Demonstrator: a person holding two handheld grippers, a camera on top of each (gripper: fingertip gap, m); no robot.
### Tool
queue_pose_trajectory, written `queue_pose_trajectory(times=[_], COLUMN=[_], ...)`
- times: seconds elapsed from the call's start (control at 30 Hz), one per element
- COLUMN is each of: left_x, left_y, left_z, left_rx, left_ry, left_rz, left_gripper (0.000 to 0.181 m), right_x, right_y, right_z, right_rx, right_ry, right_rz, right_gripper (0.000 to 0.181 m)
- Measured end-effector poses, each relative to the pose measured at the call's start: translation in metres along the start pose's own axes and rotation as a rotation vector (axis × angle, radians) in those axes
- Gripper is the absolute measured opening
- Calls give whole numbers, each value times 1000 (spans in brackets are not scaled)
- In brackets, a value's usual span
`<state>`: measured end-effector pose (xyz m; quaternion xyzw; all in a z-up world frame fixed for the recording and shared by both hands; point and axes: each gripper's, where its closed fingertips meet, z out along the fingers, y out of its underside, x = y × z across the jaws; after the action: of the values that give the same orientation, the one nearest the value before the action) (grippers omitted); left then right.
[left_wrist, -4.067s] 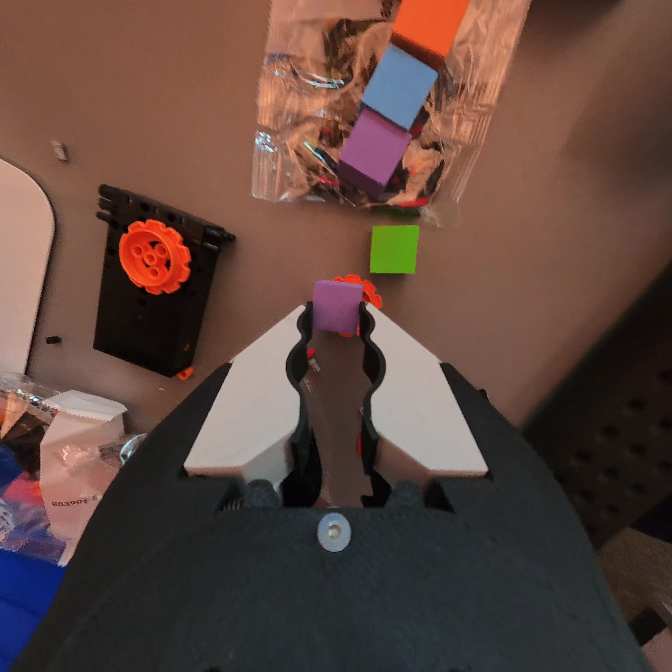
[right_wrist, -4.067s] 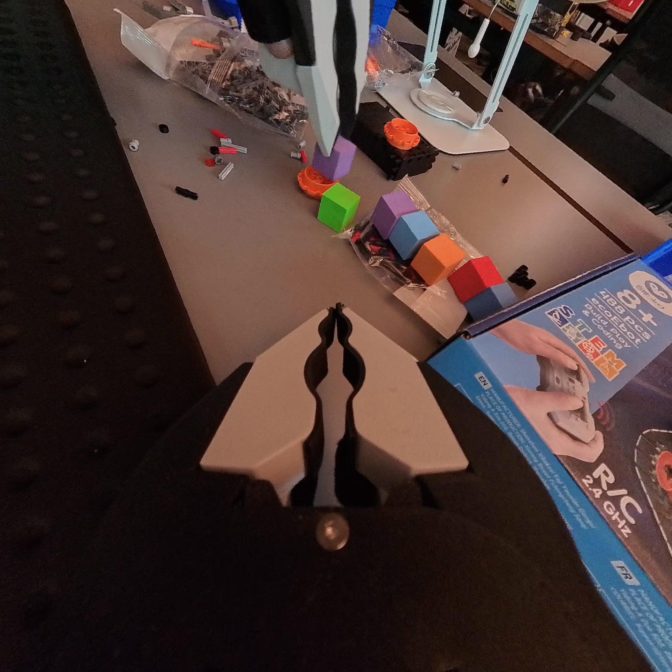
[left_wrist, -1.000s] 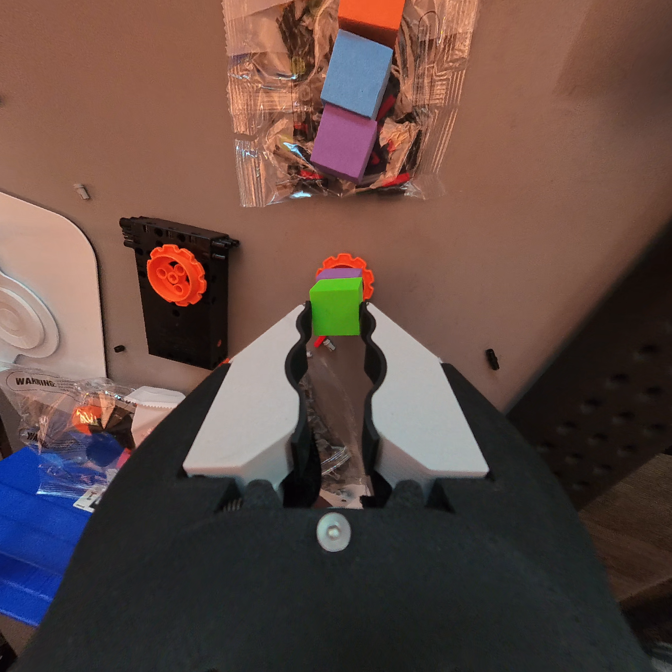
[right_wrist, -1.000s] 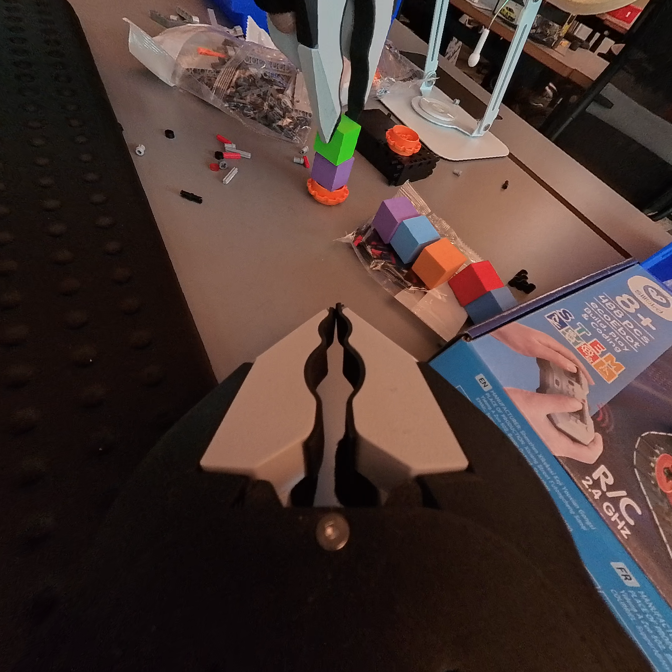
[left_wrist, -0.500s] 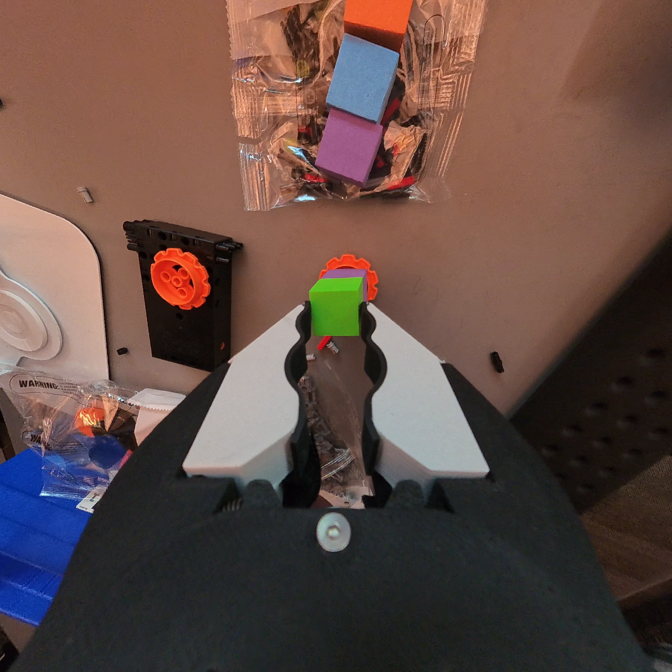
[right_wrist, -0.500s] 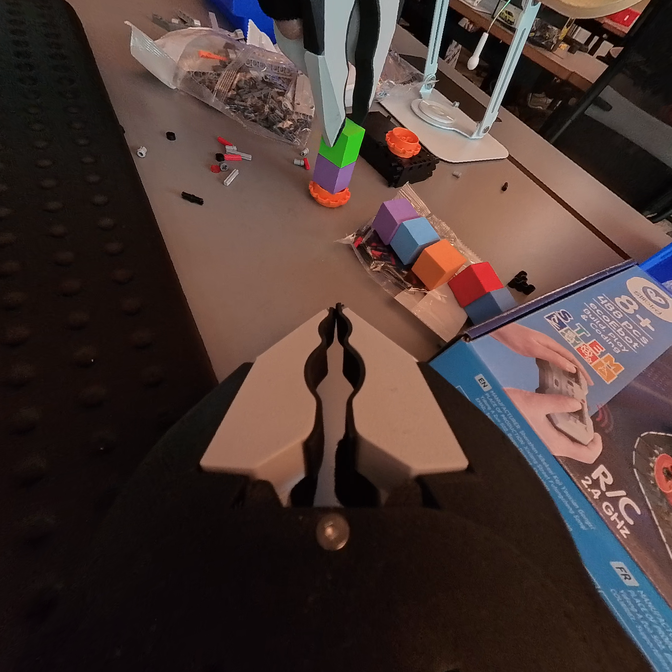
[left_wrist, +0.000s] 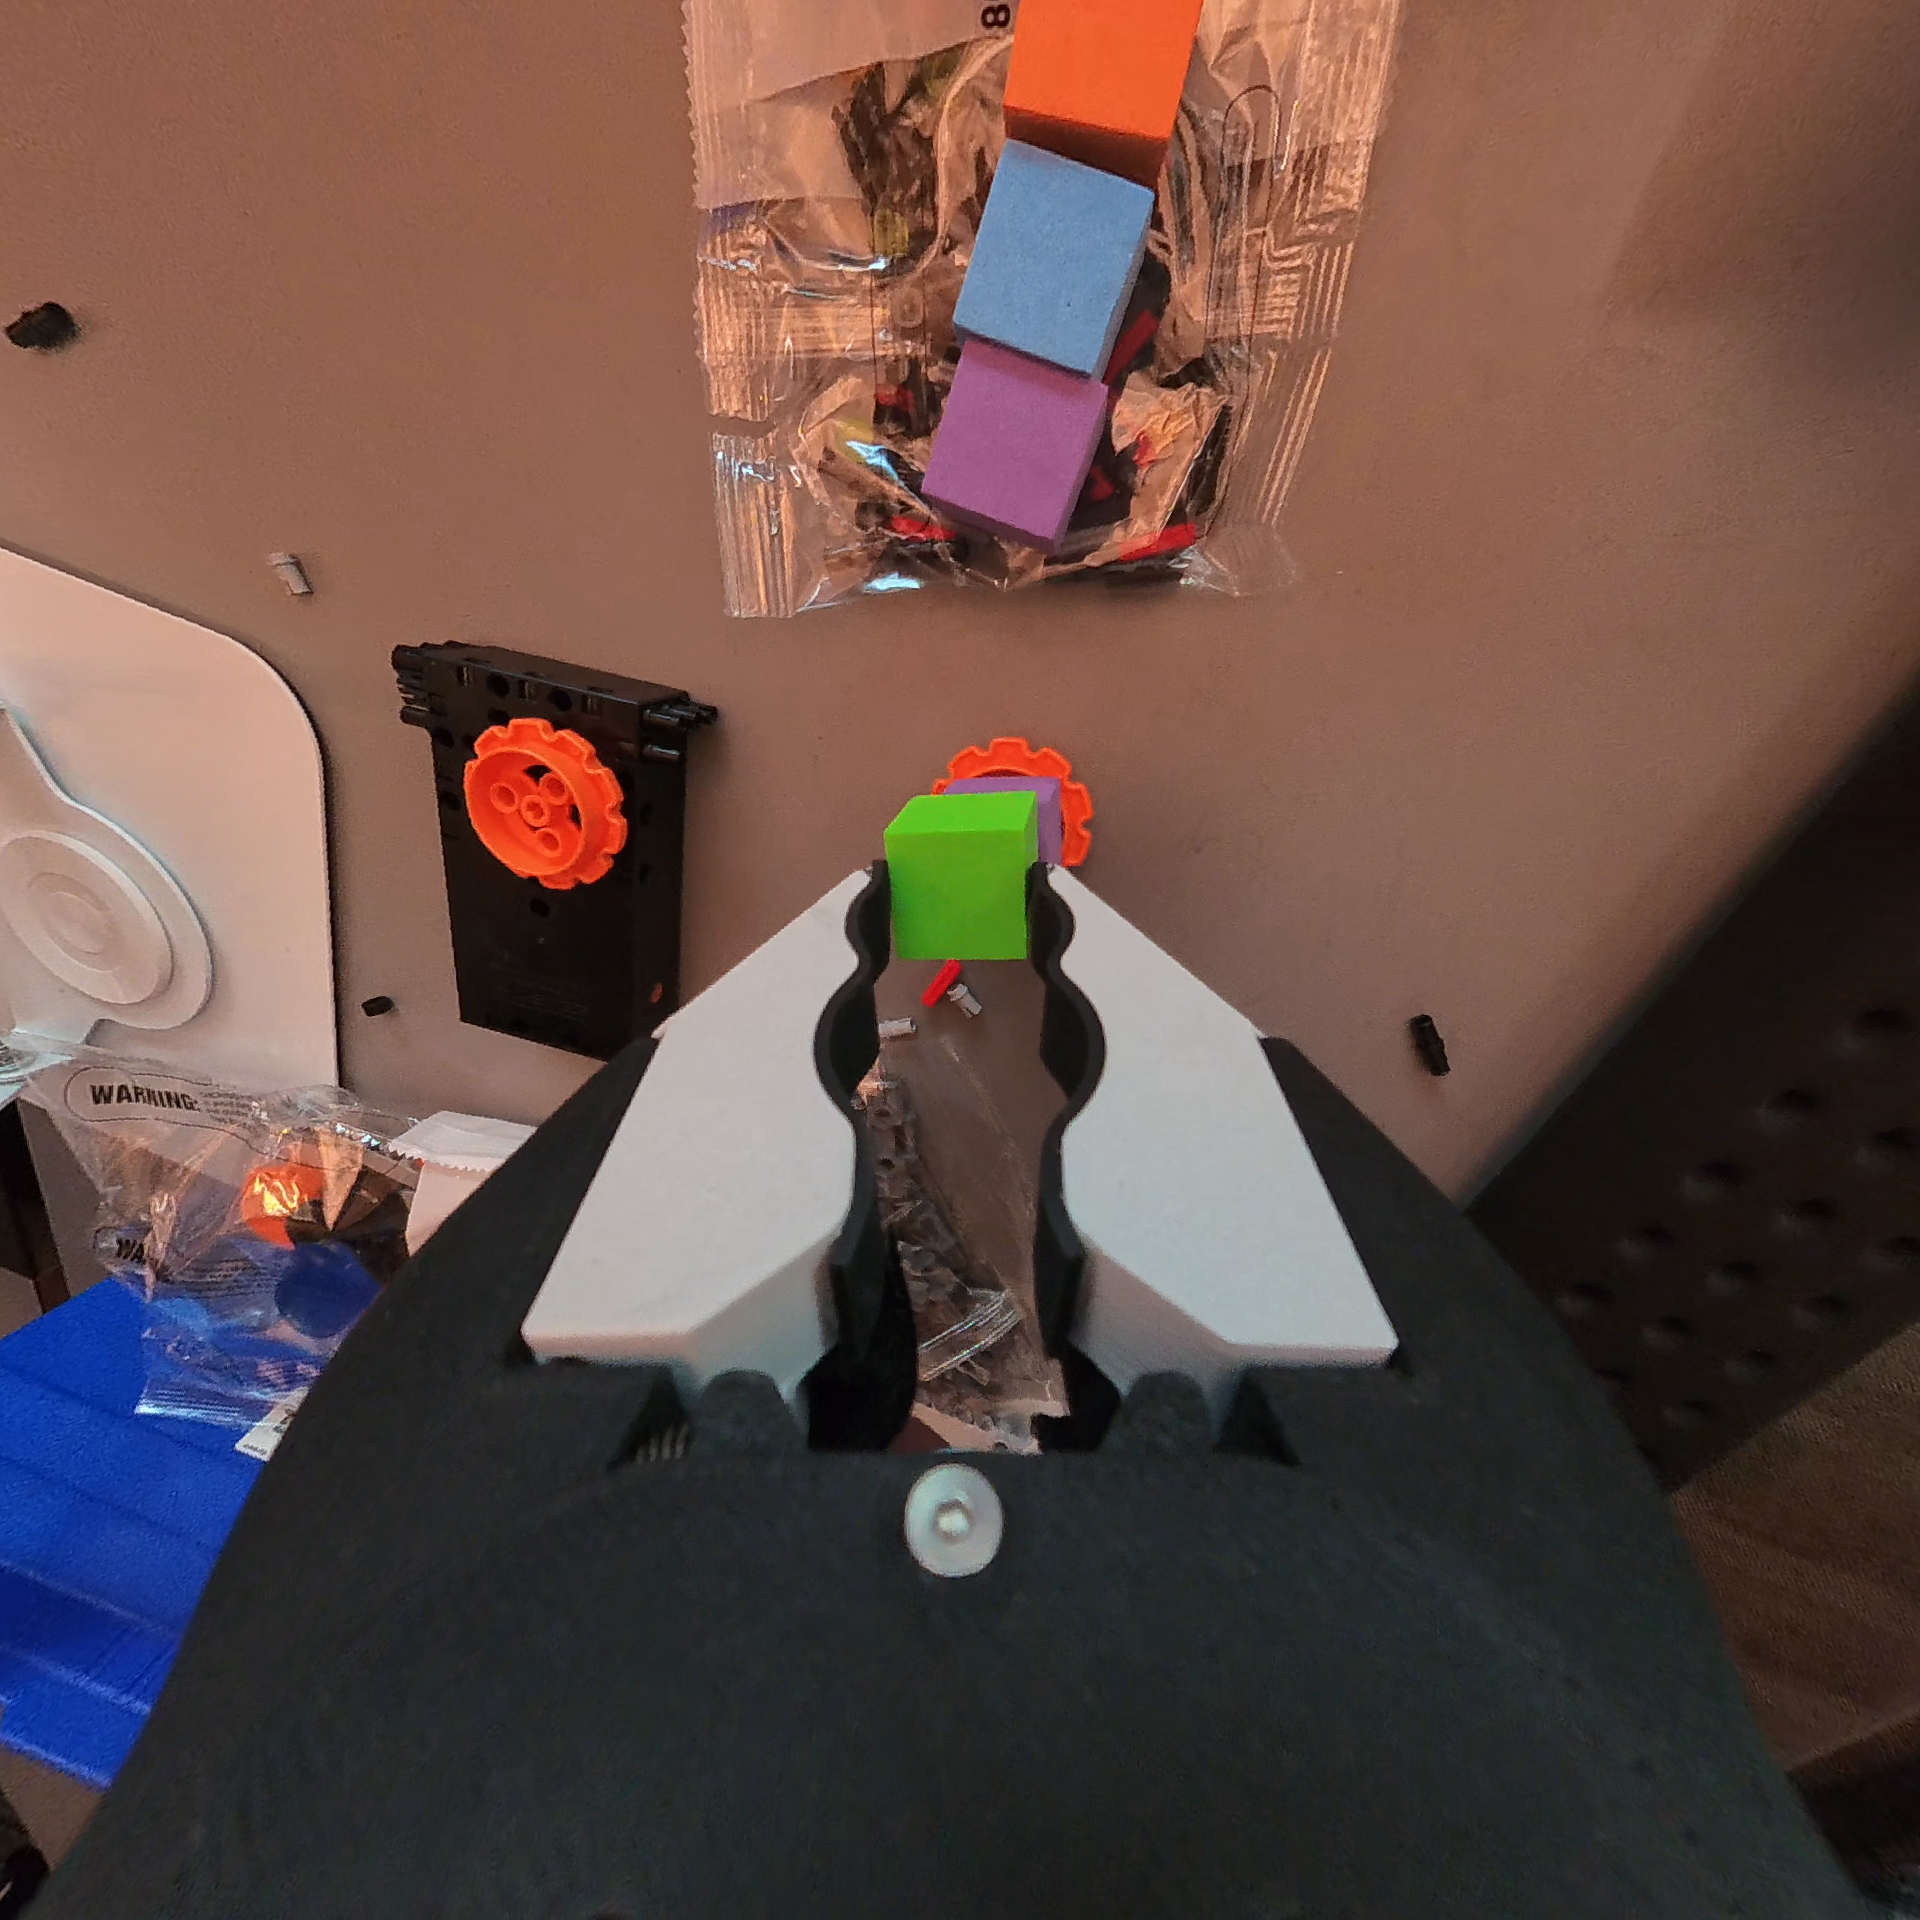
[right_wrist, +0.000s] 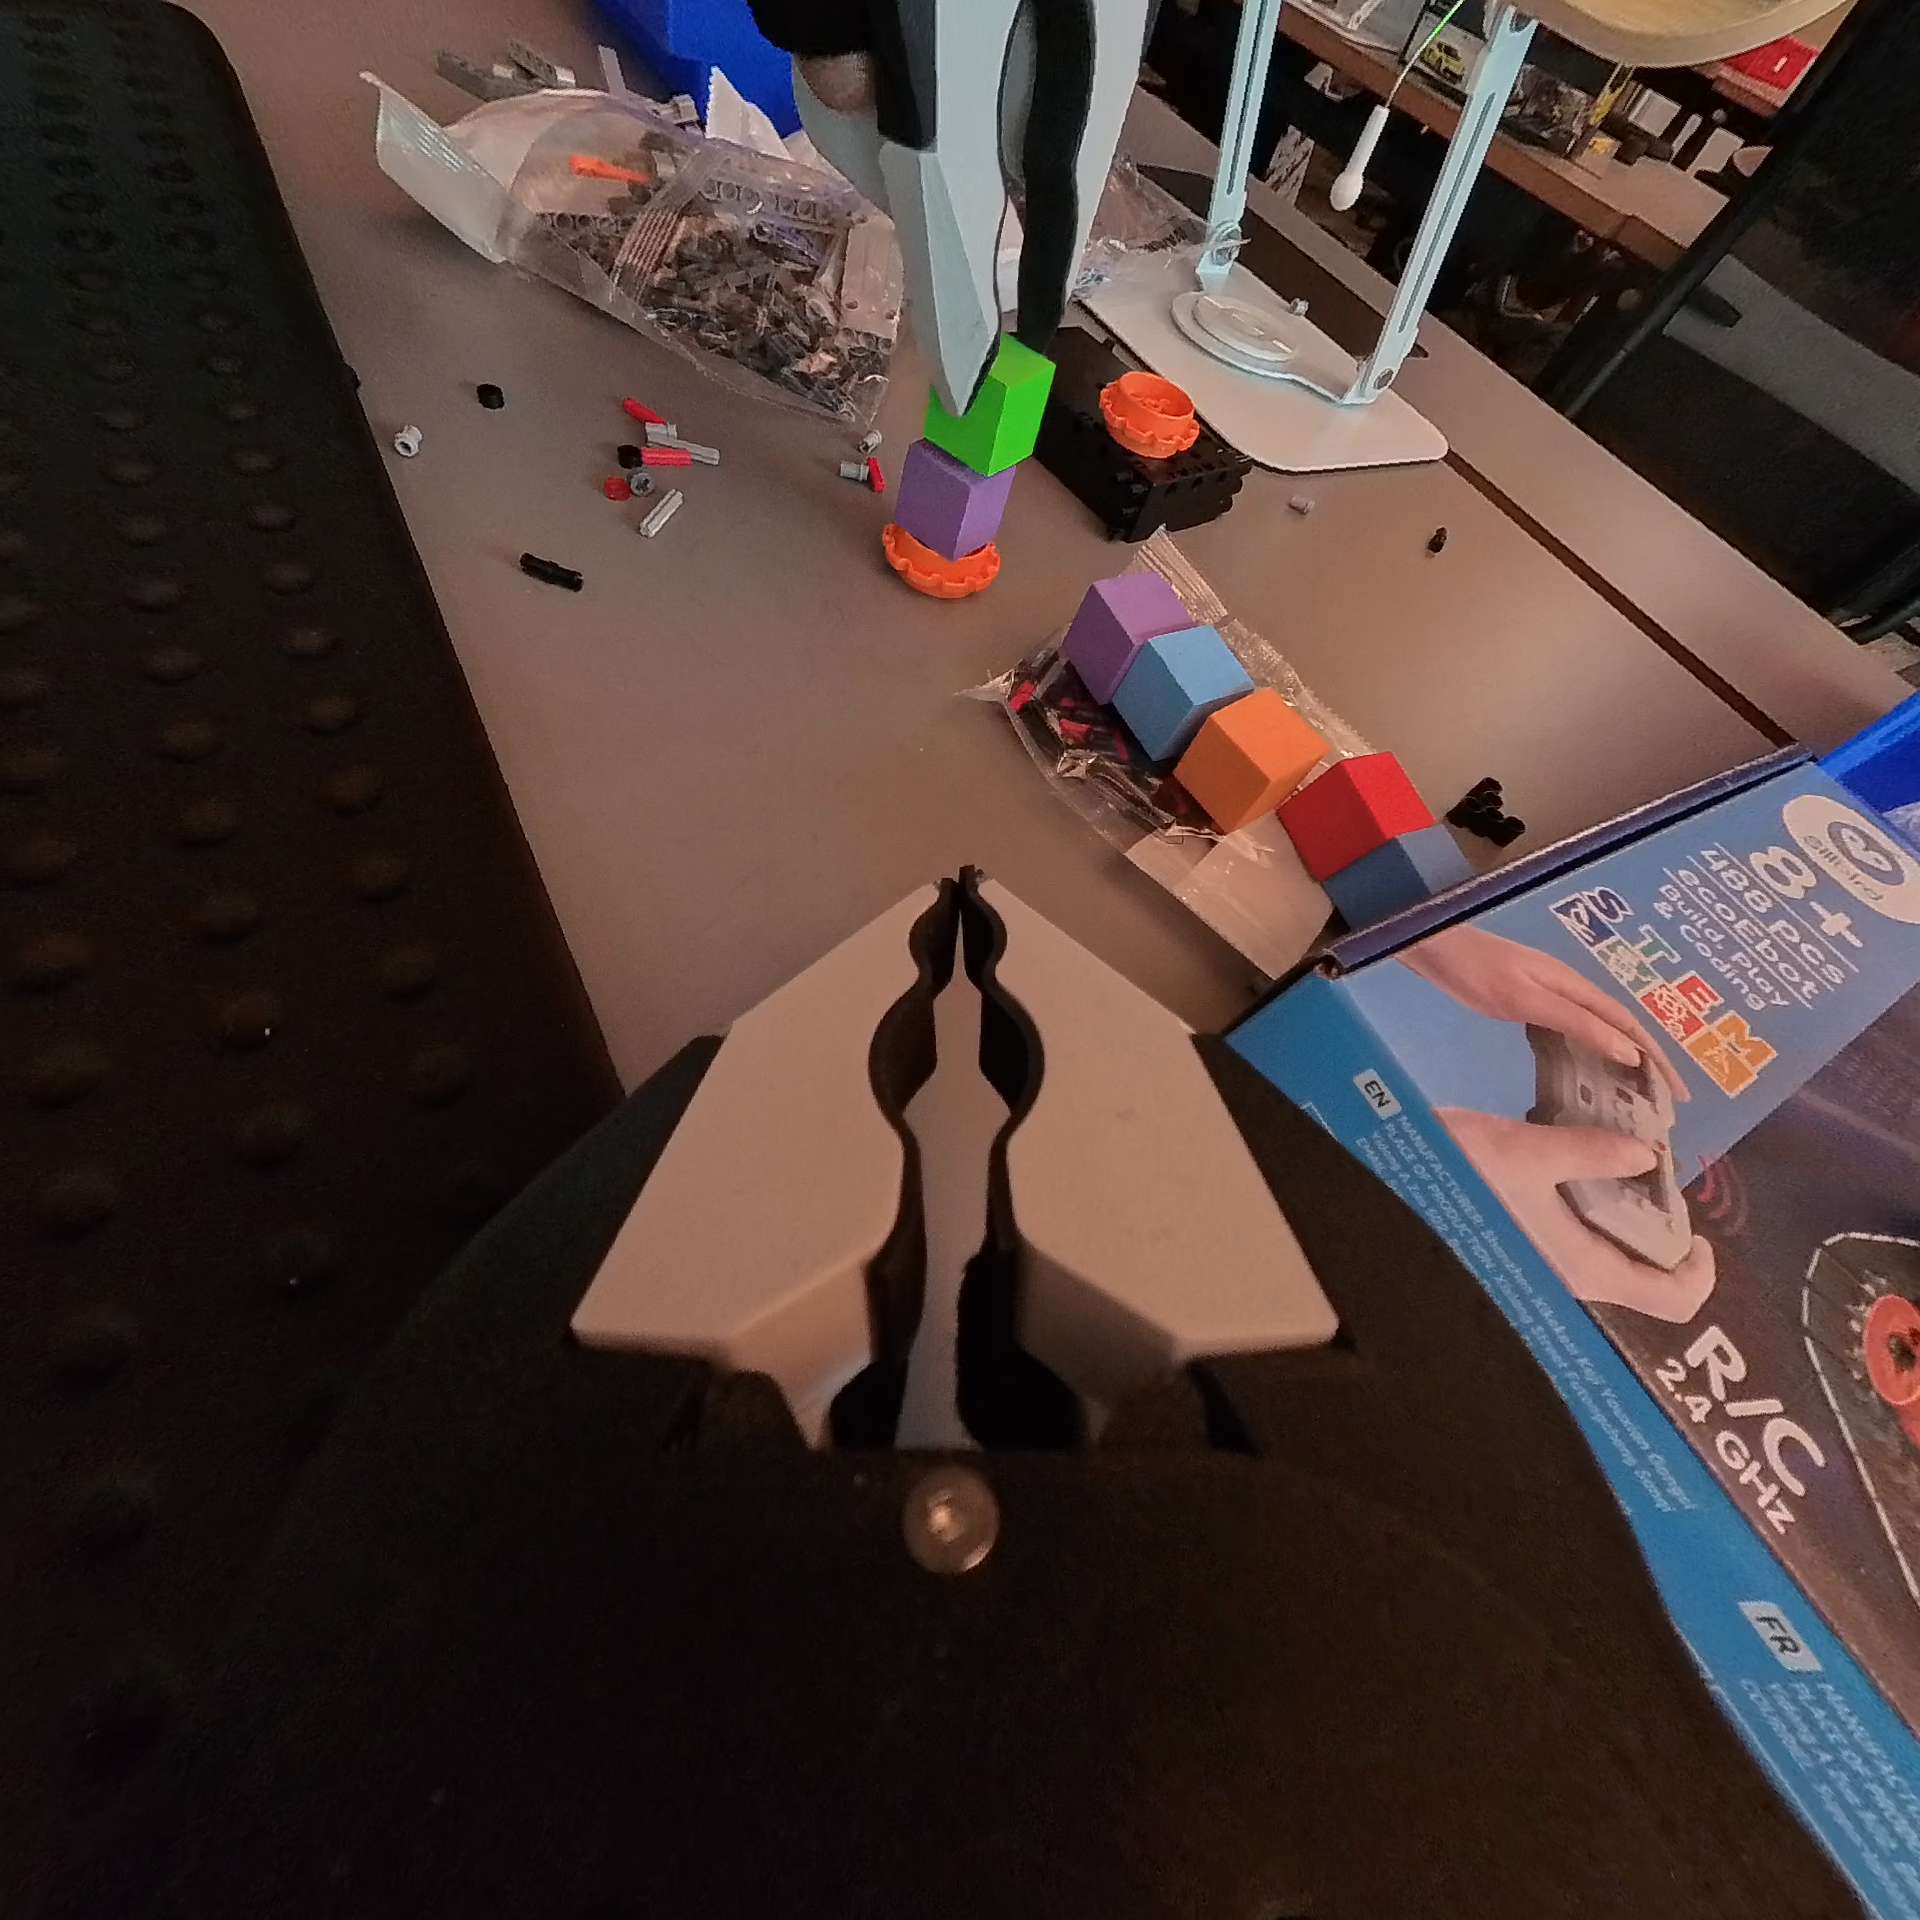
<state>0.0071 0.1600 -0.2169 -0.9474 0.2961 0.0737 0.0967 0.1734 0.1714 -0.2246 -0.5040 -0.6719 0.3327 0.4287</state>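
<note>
Here my left gripper (left_wrist: 961, 904) pinches the green cube (left_wrist: 961, 883) by its flat sides, atop the purple cube (right_wrist: 951, 501) on an orange gear (right_wrist: 940, 566). It looks light, soft foam, so I'd squeeze gently. My right gripper (right_wrist: 958, 894) hangs closed, empty.

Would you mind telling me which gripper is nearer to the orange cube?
Right. The right gripper, shut and empty, sits just short of the orange cube on the bag. The left gripper is beyond it, holding the green cube.
</note>
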Motion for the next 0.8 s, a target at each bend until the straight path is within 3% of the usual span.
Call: queue_pose_trajectory(times=[0.8], left_x=[3], left_y=[3], left_z=[3], left_rx=[-38], left_ry=[26], left_rz=[14], left_gripper=[27], right_x=[0], right_y=[-1], right_z=[0], right_rx=[5], right_ry=[0], right_rz=[-3], right_gripper=[0])
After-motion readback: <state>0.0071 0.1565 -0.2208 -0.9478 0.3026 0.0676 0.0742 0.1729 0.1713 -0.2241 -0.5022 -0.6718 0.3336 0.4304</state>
